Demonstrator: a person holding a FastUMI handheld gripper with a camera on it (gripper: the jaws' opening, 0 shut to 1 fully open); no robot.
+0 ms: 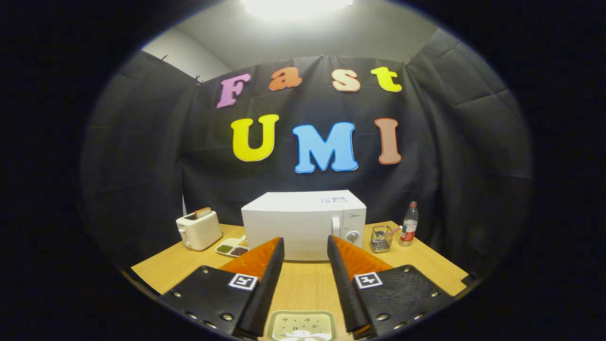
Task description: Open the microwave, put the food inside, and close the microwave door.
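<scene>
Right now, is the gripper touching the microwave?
Apart. The gripper view shows the gripper open, with bare table between its fingertips and the microwave, whose door is shut.

Black cloth (454, 156) hangs as the booth's wall on three sides, creased and pinned along its top edge. Above it shows a pale grey room wall (189, 54), and a bright ceiling light (296, 5) glares overhead (washed out white). A light wooden table (426, 260) stands before the cloth.
</scene>
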